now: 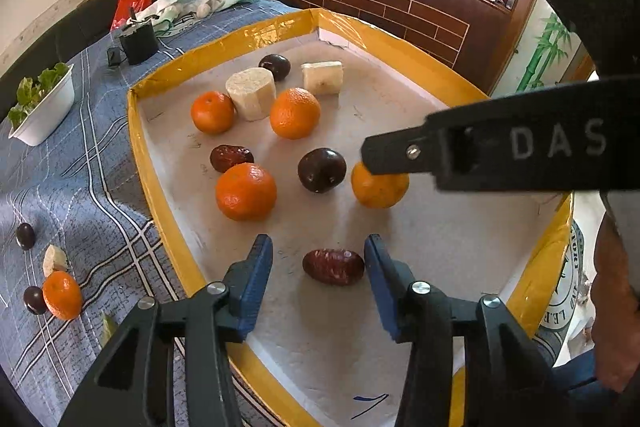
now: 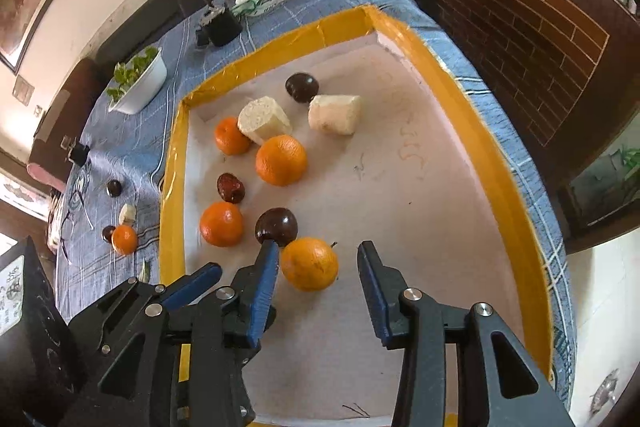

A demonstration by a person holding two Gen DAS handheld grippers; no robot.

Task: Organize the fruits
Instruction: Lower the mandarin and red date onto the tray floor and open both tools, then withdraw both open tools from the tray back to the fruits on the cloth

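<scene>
Both tools stand released: the left gripper (image 1: 318, 263) has its blue fingers spread either side of the red date (image 1: 333, 267), the right-hand finger just touching it, while the right gripper (image 2: 318, 267) stands open around the yellow-orange citrus (image 2: 309, 263). Taking the dark plum (image 2: 277, 226) as the mark, the citrus lies just beside it on the near side and the date nearer still, all on the white floor of the yellow-rimmed tray (image 1: 168, 163). The date looks light, wrinkled and a little soft (I'd pinch it gently across its short waist), whereas the citrus seems firm, round and apt to roll, best held across its widest middle.
</scene>
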